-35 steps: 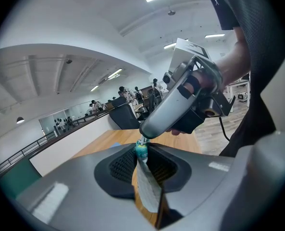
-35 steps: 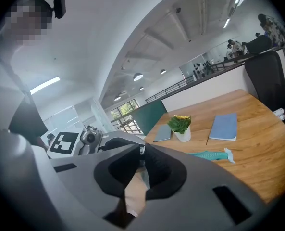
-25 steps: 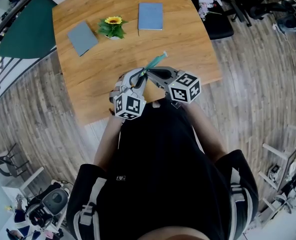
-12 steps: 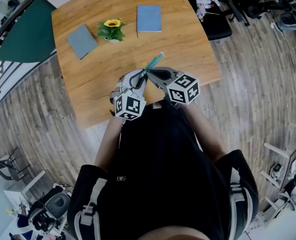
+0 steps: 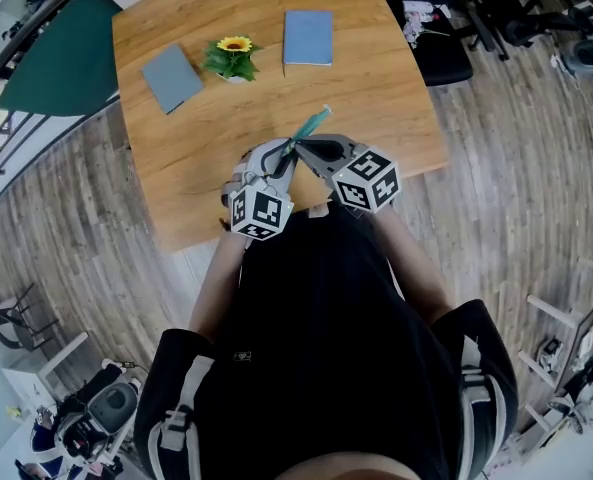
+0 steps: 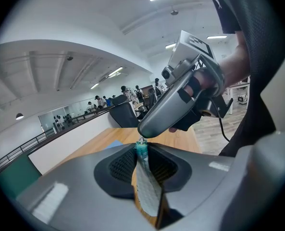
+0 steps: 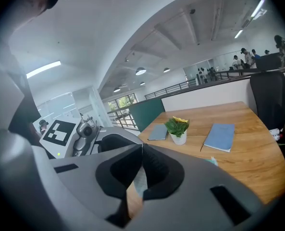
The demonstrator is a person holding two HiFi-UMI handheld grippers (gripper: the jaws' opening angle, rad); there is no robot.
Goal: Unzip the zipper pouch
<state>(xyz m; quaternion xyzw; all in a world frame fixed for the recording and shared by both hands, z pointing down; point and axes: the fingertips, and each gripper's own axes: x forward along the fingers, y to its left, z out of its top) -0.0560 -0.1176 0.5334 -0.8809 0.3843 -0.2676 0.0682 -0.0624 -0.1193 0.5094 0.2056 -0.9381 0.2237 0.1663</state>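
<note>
The pouch is clamped in the left gripper, the pull apparently pinched in the closed right gripper; a steady draw is called for.

We wear a black short-sleeved top with pale grey straps at both shoulders. Our left gripper and right gripper are smooth grey shells with black ribbed pads, each carrying a white cube of black square markers; a black cable trails from the right one.
</note>
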